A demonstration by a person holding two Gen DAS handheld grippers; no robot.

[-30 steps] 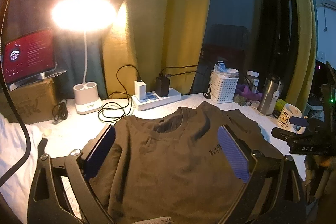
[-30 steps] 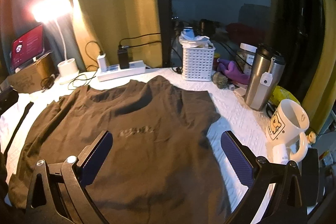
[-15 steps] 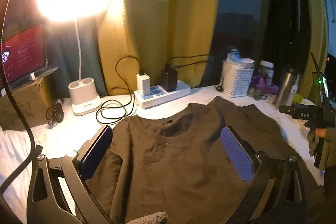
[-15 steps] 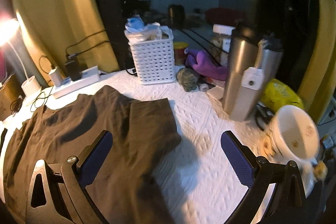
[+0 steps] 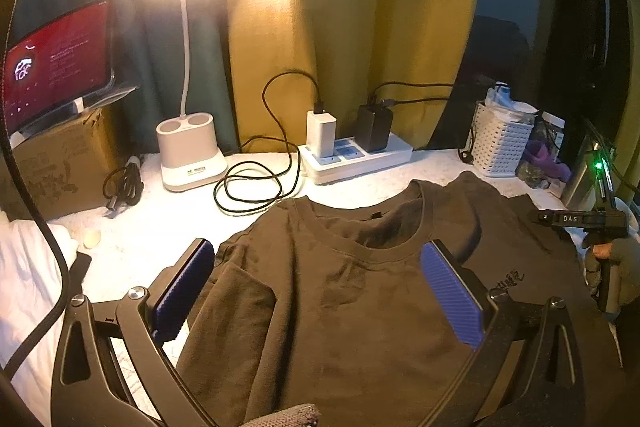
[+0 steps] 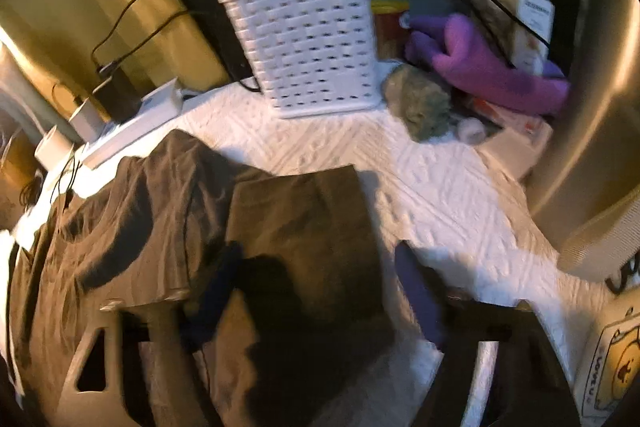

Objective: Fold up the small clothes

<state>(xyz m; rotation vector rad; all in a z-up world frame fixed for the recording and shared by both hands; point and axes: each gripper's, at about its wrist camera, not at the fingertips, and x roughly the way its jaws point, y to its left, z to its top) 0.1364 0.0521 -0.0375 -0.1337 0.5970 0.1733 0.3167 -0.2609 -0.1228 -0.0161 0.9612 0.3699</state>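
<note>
Shirt [image 5: 340, 307] lies flat, face up, on the white cloth [image 6: 440, 187]. Soft, light, limp: it'll sag and bunch, so pinch at the hems. Left gripper [image 5: 316, 291] hangs wide open over the collar, holding nothing. Right gripper [image 6: 316, 291] is closing with the sleeve [image 6: 304, 227] edge between its jaws.

A dark brown T-shirt [image 5: 340, 291] is spread flat on the white table cover [image 5: 168, 227], collar toward twelve o'clock. The left gripper [image 5: 320, 287] is held above it, blue pads wide apart and nothing pinched. At three o'clock the right gripper [image 5: 596, 231] is seen in a hand [image 5: 616, 267]; at eleven o'clock a lit desk lamp [image 5: 188, 155] is placed.
</note>
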